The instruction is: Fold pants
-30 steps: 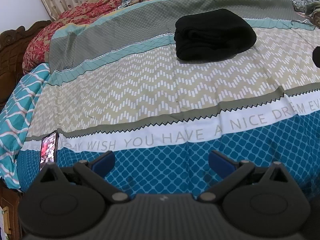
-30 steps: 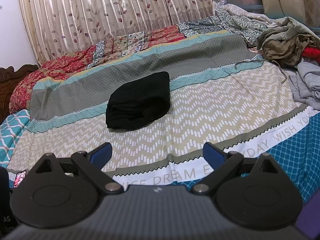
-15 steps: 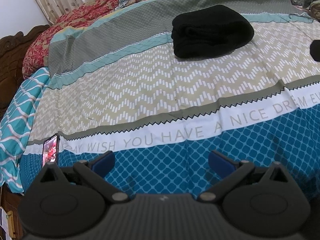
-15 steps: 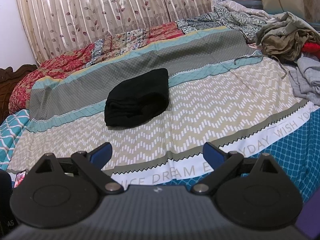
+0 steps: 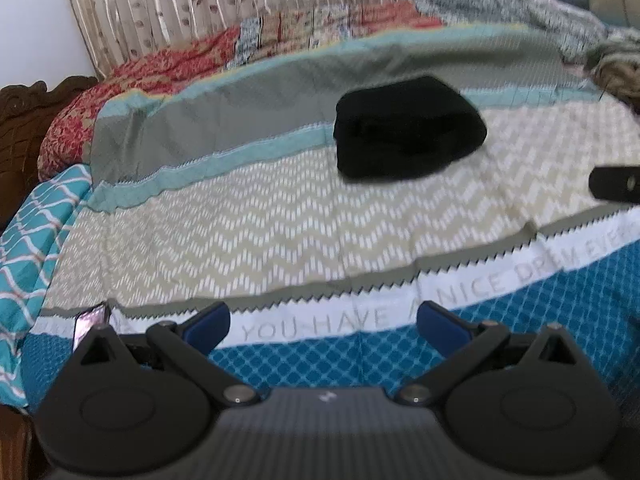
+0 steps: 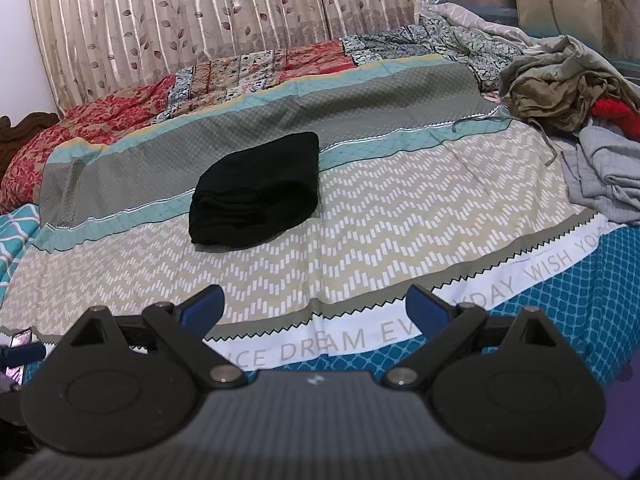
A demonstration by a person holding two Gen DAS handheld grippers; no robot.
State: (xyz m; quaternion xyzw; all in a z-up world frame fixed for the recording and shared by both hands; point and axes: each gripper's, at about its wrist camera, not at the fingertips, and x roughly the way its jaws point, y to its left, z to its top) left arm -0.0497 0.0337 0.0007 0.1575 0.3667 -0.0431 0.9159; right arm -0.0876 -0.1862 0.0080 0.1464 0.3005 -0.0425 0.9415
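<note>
Lying folded on the bedspread's (image 6: 400,208) zigzag band were black pants (image 6: 256,192), well beyond both grippers, left gripper (image 5: 323,320) and right gripper (image 6: 314,308) wide and empty; printed strip read "NICE DREAM"

left tool (image 5: 323,320) spread, right tool (image 6: 314,309) spread
</note>
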